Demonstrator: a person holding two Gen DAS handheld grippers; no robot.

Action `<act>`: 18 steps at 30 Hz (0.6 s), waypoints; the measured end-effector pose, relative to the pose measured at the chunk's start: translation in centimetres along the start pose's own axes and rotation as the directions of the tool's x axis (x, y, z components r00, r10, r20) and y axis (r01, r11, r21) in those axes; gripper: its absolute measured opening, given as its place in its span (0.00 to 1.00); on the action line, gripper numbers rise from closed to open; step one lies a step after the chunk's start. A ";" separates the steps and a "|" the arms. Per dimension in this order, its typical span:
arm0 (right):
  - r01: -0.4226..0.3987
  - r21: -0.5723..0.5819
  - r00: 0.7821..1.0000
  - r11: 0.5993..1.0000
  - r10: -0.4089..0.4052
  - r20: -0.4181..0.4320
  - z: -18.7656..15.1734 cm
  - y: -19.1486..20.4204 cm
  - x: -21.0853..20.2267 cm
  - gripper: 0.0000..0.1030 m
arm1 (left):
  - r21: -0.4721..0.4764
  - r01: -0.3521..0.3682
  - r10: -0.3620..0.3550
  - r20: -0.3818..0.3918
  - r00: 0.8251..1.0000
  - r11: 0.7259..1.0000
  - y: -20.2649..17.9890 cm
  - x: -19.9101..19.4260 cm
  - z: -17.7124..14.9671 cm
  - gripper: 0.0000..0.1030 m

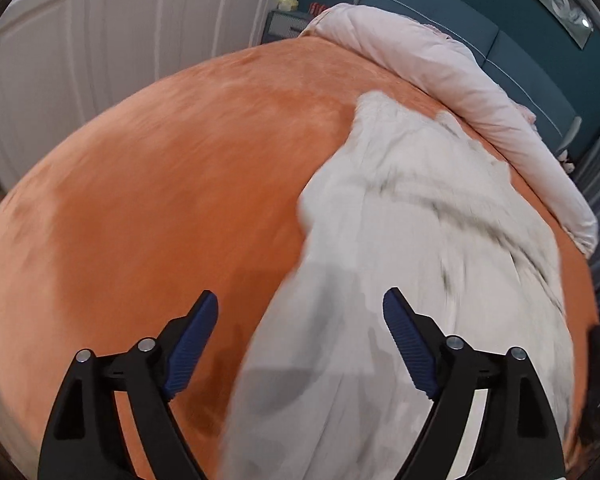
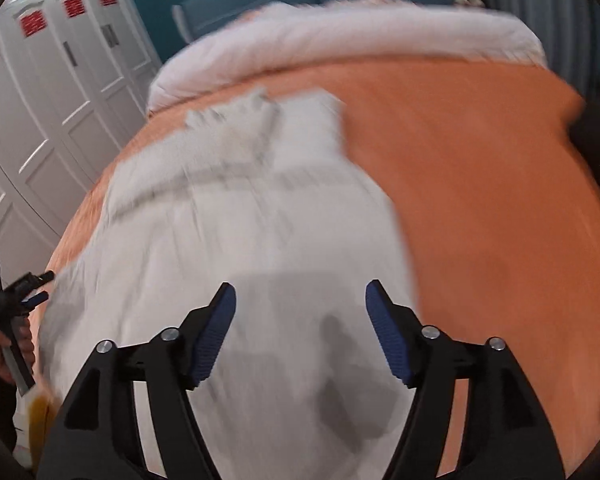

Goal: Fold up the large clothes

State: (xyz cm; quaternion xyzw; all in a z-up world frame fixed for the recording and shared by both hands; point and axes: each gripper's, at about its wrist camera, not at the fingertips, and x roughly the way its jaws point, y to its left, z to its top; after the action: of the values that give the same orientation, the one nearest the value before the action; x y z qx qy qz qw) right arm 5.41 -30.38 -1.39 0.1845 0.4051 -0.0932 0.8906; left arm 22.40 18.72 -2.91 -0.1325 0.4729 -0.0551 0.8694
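blurred white garment (image 2: 252, 240) on orange bed (image 2: 480, 200), near end cut off.

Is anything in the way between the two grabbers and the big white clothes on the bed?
Nothing visible. The white garment lies spread on the orange bedspread, directly ahead of the open right gripper and open left gripper. The rolled pink duvet sits beyond it.

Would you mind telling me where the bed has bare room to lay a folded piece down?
Bare orange bedspread lies between the white garment and the wardrobe-side edge, and again on the garment's other side. The headboard end is crowded by the rolled pink duvet.
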 end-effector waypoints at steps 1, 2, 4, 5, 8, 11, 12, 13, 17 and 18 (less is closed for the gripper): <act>0.011 0.032 1.000 0.999 -0.010 -0.020 -1.9 -1.3 -1.3 0.66 | -0.013 0.006 -0.006 -0.016 1.000 1.000 0.8 -0.9 -1.3 0.80; 0.010 0.095 0.999 0.995 -0.005 -0.054 -4.5 -3.0 -2.6 0.66 | -0.027 0.012 -0.012 -0.037 0.999 1.000 1.7 -1.7 -2.8 0.80; -0.015 0.194 0.996 0.981 0.032 -0.083 -7.4 -4.8 -3.6 0.66 | -0.045 0.021 -0.024 -0.075 0.997 0.999 2.7 -2.5 -5.2 0.80; -0.023 0.245 0.995 0.969 0.045 -0.088 -8.7 -5.5 -3.8 0.67 | -0.054 0.019 -0.024 -0.092 0.995 0.998 3.0 -2.6 -6.4 0.80; -0.069 0.317 0.990 0.946 0.105 -0.098 -10.5 -5.8 -3.3 0.67 | -0.111 0.057 -0.069 -0.109 0.992 0.992 3.2 -2.4 -8.3 0.80; -0.119 0.387 0.982 0.914 0.166 -0.091 -10.8 -5.5 -1.4 0.73 | -0.116 0.053 -0.063 -0.083 0.995 0.992 2.6 -2.2 -8.7 0.80; -0.111 0.398 0.984 0.910 0.157 -0.085 -10.5 -5.4 -0.9 0.75 | -0.117 0.060 -0.070 -0.086 0.994 0.991 2.3 -2.0 -8.7 0.80; -0.115 0.404 0.985 0.908 0.157 -0.074 -10.3 -5.1 -0.6 0.77 | -0.110 0.052 -0.062 -0.090 0.994 0.993 2.1 -1.8 -8.7 0.80; -0.123 0.426 0.984 0.896 0.167 -0.067 -9.5 -3.9 0.1 0.51 | -0.085 0.048 -0.057 -0.103 0.993 0.995 1.3 -1.9 -8.6 0.59; -0.142 0.429 0.979 0.892 0.191 -0.073 -9.5 -3.8 0.2 0.43 | -0.077 0.073 -0.082 -0.113 0.990 0.994 1.0 -2.1 -8.6 0.46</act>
State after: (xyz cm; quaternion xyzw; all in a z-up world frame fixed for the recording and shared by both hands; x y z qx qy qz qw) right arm -2.15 -30.01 -8.21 0.4116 0.4080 -0.0910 0.8098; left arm 14.07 18.65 -5.96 -0.1789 0.5188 -0.0792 0.8322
